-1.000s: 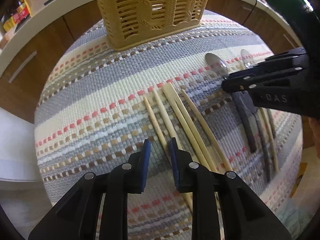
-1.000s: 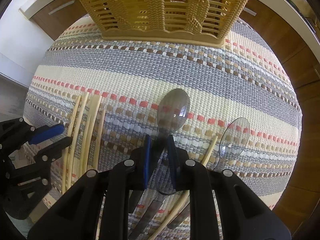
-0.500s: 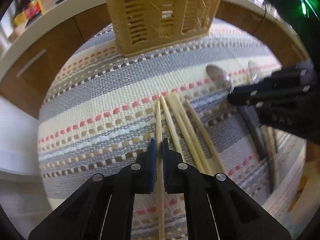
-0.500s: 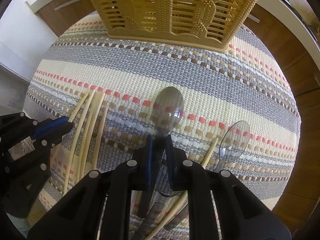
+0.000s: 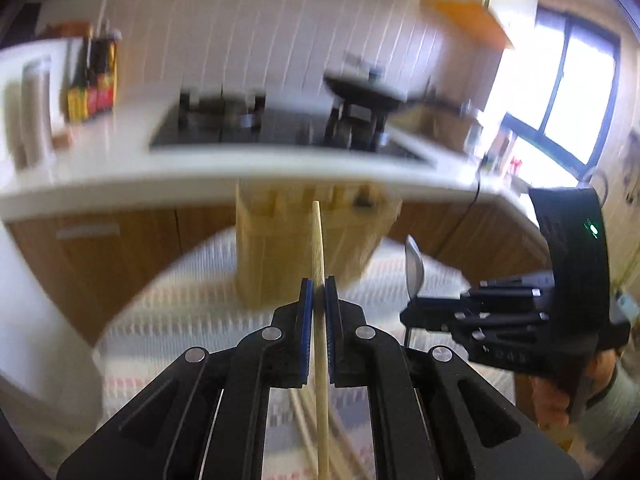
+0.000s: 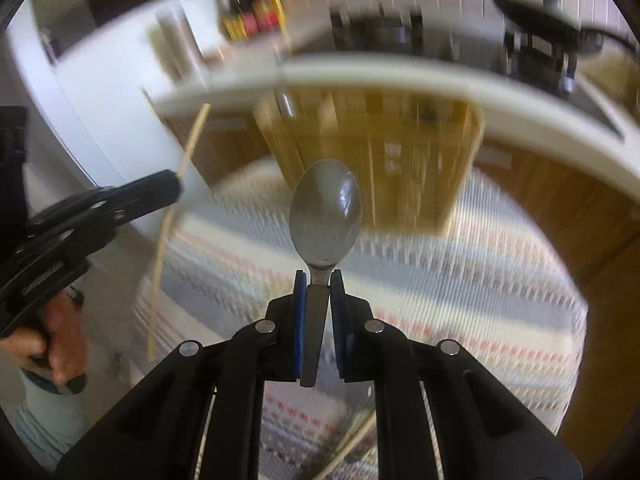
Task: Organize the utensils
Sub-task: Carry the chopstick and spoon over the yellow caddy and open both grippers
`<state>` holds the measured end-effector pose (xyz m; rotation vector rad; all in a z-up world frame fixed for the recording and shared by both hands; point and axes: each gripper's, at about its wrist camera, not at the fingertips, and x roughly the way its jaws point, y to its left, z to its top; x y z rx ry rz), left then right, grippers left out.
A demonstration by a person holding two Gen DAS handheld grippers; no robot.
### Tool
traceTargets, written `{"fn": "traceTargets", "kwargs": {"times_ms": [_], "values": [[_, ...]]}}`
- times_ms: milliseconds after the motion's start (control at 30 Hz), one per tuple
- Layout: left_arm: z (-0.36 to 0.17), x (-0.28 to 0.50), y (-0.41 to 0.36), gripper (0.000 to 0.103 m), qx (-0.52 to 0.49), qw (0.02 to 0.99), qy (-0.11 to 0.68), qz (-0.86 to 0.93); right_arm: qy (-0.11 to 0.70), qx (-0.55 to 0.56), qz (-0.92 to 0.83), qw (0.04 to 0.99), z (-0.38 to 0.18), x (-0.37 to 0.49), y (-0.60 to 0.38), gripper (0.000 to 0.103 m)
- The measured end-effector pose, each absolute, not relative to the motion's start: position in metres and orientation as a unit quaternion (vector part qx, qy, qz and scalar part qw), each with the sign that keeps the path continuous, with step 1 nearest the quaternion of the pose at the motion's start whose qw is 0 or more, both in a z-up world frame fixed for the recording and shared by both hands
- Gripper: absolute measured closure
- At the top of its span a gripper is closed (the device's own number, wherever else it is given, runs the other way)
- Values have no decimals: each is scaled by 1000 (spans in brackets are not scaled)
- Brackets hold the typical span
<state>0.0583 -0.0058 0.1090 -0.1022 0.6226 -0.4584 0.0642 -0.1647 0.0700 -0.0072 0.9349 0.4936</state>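
Observation:
My left gripper (image 5: 319,286) is shut on a wooden chopstick (image 5: 318,248) and holds it raised, tip pointing up toward the yellow woven basket (image 5: 280,256). My right gripper (image 6: 319,280) is shut on the handle of a metal spoon (image 6: 325,216), bowl forward, lifted in front of the basket (image 6: 384,156). Each gripper shows in the other's view: the right gripper (image 5: 416,312) with the spoon (image 5: 414,268), the left gripper (image 6: 172,184) with the chopstick (image 6: 176,192). Both views are blurred by motion.
The striped woven mat (image 6: 460,288) covers the table below. More chopsticks lie on it (image 5: 304,424), and one shows at the bottom of the right view (image 6: 352,448). A white kitchen counter (image 5: 200,172) with a stove (image 5: 224,120) stands behind the basket.
Both grippers have lifted off the mat and tilted up toward the basket. The left one closed on a chopstick and raised it; the right one raised the spoon.

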Motion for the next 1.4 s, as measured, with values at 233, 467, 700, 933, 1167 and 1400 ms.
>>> {"fn": "traceTargets", "kwargs": {"times_ms": [233, 467, 700, 933, 1167, 1400], "values": [[179, 74, -17, 99, -68, 957, 175, -222, 314, 30, 247, 916, 155, 72, -174, 93], [197, 118, -30, 99, -84, 972, 92, -201, 232, 39, 203, 951, 192, 113, -198, 93], [177, 151, -36, 99, -91, 979, 31, -182, 212, 16, 147, 966, 175, 159, -211, 93], [137, 177, -47, 99, -74, 986, 35, -142, 232, 4, 135, 963, 134, 184, -211, 93], [115, 180, -42, 98, -70, 985, 51, -151, 245, -9, 132, 960, 115, 188, -208, 93], [114, 161, -26, 69, -94, 980, 73, -161, 262, 2, 150, 953, 116, 173, -211, 73]]}}
